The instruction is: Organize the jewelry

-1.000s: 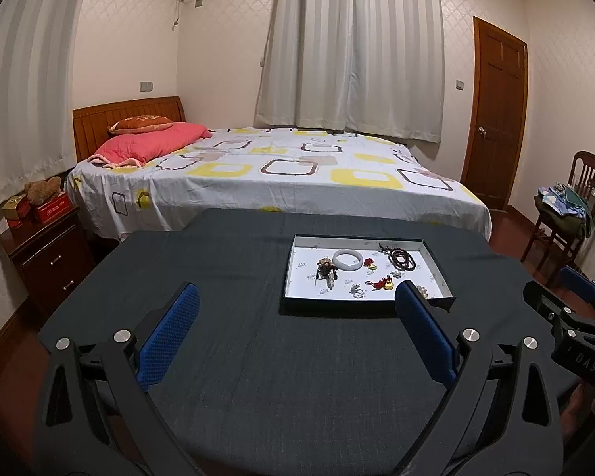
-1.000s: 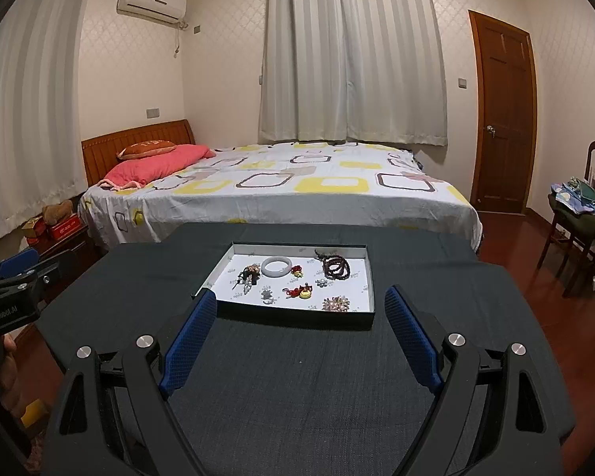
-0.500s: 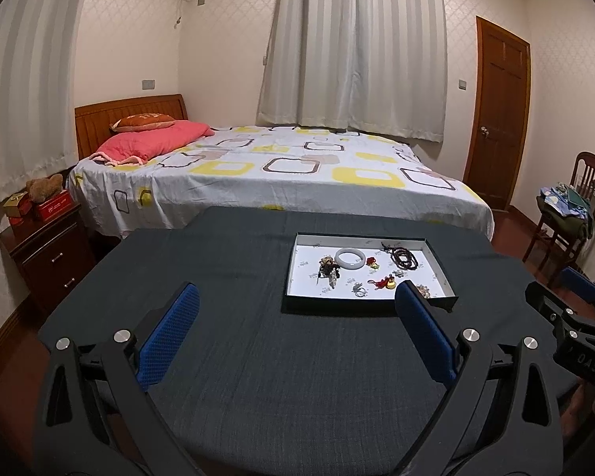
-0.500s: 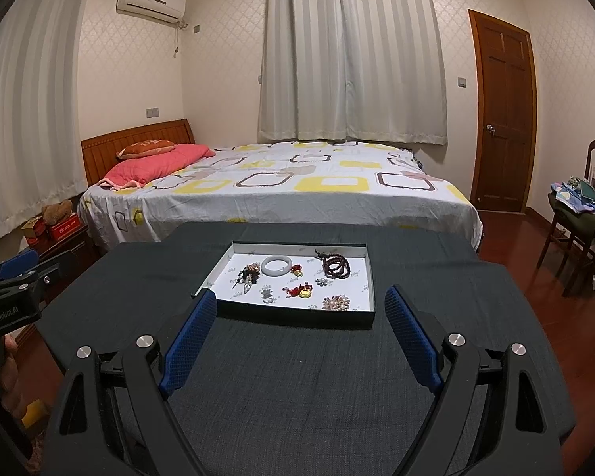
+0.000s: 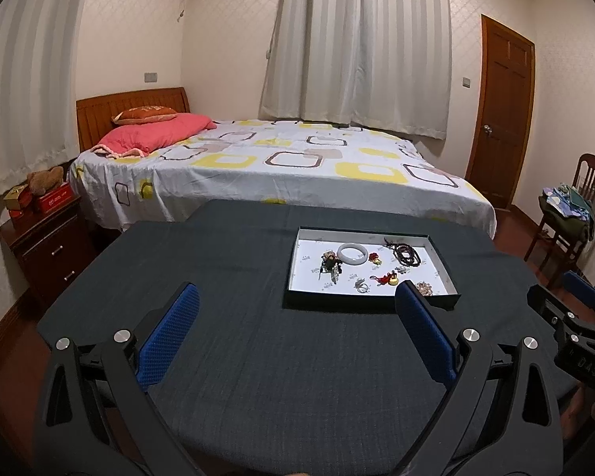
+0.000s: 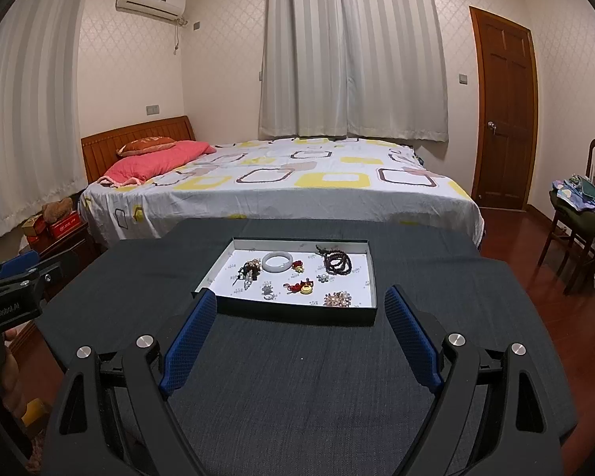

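A shallow black tray (image 6: 371,273) with a white floor lies on the dark table (image 6: 297,377). It holds a pale bangle (image 6: 277,262), a dark bead bracelet (image 6: 337,263), a red and gold charm (image 6: 303,288), a beaded brooch (image 6: 337,299), a dark keyring cluster (image 6: 248,271) and small silver pieces. The same tray (image 5: 442,265) and bangle (image 5: 352,254) show in the left wrist view. My right gripper (image 6: 299,303) hangs open just short of the tray's near edge. My left gripper (image 5: 297,297) is open too, left of the tray, with nothing between its fingers.
Behind the table stands a bed (image 6: 281,186) with a patterned sheet and pink pillow. A wooden nightstand (image 5: 47,246) is at the left, a chair (image 6: 579,214) with clothes at the right, a door (image 6: 503,111) beyond. The table edge falls off on both sides.
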Motion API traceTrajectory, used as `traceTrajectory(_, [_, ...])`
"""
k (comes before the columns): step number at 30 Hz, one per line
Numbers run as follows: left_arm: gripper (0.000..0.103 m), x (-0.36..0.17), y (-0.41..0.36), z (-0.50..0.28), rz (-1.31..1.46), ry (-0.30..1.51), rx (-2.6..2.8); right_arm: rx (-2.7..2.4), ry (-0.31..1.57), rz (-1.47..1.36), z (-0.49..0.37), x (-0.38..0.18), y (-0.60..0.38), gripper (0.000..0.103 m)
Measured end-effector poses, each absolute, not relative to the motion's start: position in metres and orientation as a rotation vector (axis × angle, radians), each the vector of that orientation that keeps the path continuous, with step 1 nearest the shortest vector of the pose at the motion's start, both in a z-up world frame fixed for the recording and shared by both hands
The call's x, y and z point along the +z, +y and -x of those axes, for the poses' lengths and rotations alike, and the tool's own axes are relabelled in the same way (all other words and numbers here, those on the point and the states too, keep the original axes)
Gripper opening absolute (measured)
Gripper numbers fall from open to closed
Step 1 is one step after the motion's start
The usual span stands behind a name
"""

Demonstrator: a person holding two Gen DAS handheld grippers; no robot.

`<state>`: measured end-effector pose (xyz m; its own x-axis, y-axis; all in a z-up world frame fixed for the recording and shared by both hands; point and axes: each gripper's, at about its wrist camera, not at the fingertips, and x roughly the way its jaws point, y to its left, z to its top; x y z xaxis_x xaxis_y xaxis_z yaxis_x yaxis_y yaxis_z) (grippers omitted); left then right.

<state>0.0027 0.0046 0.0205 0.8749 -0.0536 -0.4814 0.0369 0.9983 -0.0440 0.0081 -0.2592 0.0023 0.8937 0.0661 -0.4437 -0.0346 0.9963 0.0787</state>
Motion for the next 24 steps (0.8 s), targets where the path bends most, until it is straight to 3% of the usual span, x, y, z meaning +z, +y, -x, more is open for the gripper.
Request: traceTrajectory(24, [0.099, 0.0152, -0.0018, -0.0083, 0.027, 0.512, -0.05, 0.048, 0.468, -0.071, -0.0066, -0.0004, -0.2595, 0.084])
